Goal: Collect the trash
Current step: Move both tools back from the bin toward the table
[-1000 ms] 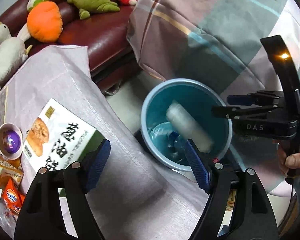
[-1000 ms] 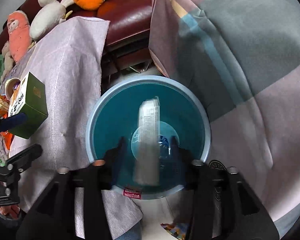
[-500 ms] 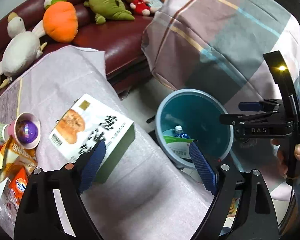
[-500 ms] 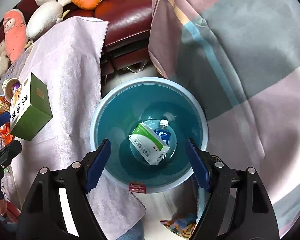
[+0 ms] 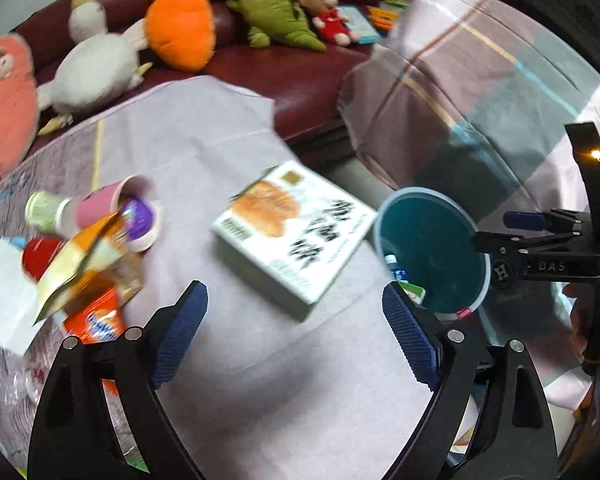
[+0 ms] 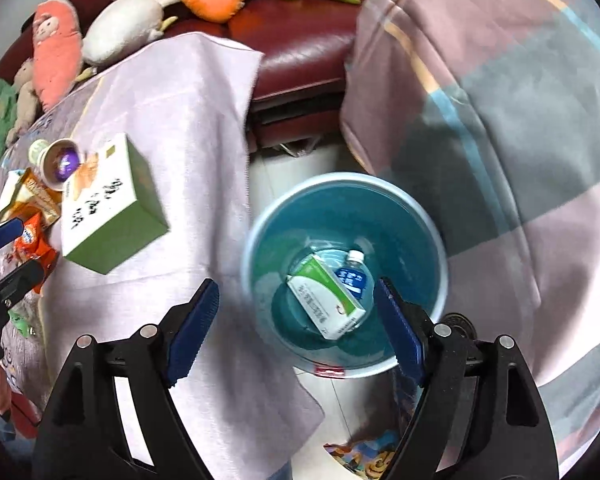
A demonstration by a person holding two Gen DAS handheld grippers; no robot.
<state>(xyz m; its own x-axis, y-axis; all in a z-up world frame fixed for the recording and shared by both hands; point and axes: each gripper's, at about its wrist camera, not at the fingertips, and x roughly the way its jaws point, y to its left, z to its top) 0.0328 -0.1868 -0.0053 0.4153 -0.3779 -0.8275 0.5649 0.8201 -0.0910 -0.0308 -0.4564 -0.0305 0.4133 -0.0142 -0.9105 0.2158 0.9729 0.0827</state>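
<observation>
Grippers both gaping, nothing between the pads. Left gripper jaws have just been widening; it hangs over bare pale-lilac cloth on the counter. Right gripper jaws have just spread too, though steady in the last half second; it sits above the edge of the teal bin, right pad over the bin's rim at 3 o'clock, left pad over the cloth.

Bin contents, right wrist view: green-and-white carton lying flat at bin centre, small water bottle with blue label and white cap touching it at the carton's 1 o'clock. Left wrist view shows only slivers of both at the bin's 8 o'clock wall.

Trash on the counter:
- biscuit box, white top, green sides, lying flat at 12 o'clock from the left gripper, just beside the bin, near the cloth's edge.
- pink cup on its side, purple thing in its mouth, at 10 o'clock.
- orange-yellow wrappers heaped at 9–10 o'clock, touching the cup; red-orange snack pack under them, near the left pad.
- white paper at far 9 o'clock.

Background at 12 o'clock: dark red sofa with plush toys. Plaid blanket at 1–3 o'clock, behind the bin. Left wrist view is motion-blurred.
</observation>
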